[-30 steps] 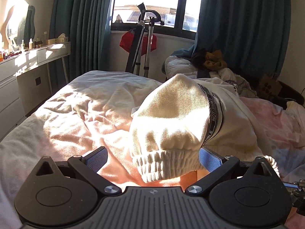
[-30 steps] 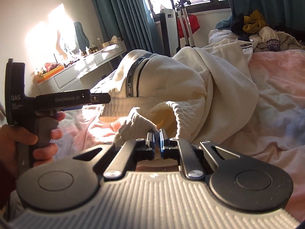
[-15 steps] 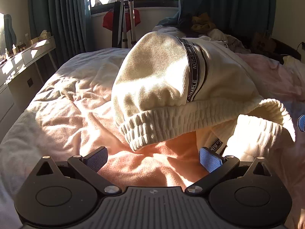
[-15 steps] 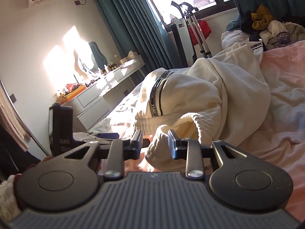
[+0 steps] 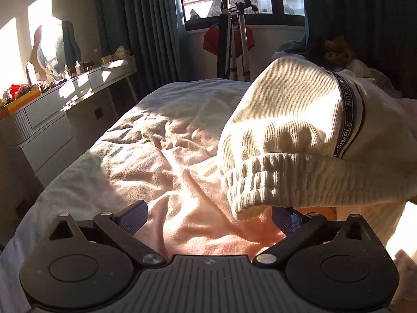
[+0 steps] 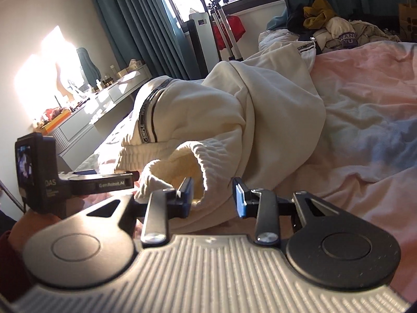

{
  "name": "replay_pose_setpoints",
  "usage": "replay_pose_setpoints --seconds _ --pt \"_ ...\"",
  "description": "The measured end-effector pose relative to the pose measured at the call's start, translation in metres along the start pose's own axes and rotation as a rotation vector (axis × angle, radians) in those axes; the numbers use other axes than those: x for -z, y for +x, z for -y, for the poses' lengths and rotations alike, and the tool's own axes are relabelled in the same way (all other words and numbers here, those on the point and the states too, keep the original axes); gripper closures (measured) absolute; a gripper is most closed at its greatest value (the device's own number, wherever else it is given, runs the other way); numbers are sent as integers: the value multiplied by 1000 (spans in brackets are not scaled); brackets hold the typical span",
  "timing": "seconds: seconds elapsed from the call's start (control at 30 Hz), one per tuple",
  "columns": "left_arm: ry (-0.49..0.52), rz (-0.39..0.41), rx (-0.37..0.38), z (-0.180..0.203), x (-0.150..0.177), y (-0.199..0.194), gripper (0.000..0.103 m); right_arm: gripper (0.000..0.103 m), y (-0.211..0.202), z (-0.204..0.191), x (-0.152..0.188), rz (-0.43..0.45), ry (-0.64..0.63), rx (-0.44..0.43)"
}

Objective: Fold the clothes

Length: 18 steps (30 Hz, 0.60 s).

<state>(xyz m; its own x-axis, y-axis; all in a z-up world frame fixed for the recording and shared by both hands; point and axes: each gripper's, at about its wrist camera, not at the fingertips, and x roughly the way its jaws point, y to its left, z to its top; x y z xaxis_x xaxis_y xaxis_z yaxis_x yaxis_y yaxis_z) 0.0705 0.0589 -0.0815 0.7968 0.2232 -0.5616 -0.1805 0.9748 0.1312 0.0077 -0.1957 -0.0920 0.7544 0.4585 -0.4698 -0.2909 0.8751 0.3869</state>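
A cream sweatshirt (image 5: 294, 120) with a black lettered stripe lies bunched on the pink bed, its ribbed hem (image 5: 260, 182) hanging over the sheet. My left gripper (image 5: 208, 217) is open and empty, low over the sheet, its right finger tucked just under the hem. In the right wrist view the same sweatshirt (image 6: 247, 109) is heaped ahead, with a ribbed cuff (image 6: 182, 167) curled in front. My right gripper (image 6: 213, 195) is open and empty, the cuff just beyond its left finger. The left gripper's body (image 6: 65, 182) shows at the left there.
The pink bedsheet (image 5: 161, 161) is wrinkled and sunlit. A white dresser (image 5: 52, 114) with bottles stands left of the bed. A pile of other clothes (image 6: 336, 28) lies at the bed's far end. A stand (image 5: 234, 39) is by the window.
My right gripper, shut on the cuff a second ago, has opened and let it go. My left gripper stayed open and shifted, so the hem now sits to its right.
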Motion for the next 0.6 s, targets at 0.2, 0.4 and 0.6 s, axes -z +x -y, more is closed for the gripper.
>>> replay_pose_setpoints --seconds 0.2,0.4,0.6 --pt "-161 163 69 -19 -17 -28 1 66 8 5 4 -38 66 -65" --pt "-246 192 125 -31 -24 -32 1 64 18 4 6 -37 136 -182" --pt "-317 196 125 -46 -28 -24 1 63 33 -3 13 -84 93 -128"
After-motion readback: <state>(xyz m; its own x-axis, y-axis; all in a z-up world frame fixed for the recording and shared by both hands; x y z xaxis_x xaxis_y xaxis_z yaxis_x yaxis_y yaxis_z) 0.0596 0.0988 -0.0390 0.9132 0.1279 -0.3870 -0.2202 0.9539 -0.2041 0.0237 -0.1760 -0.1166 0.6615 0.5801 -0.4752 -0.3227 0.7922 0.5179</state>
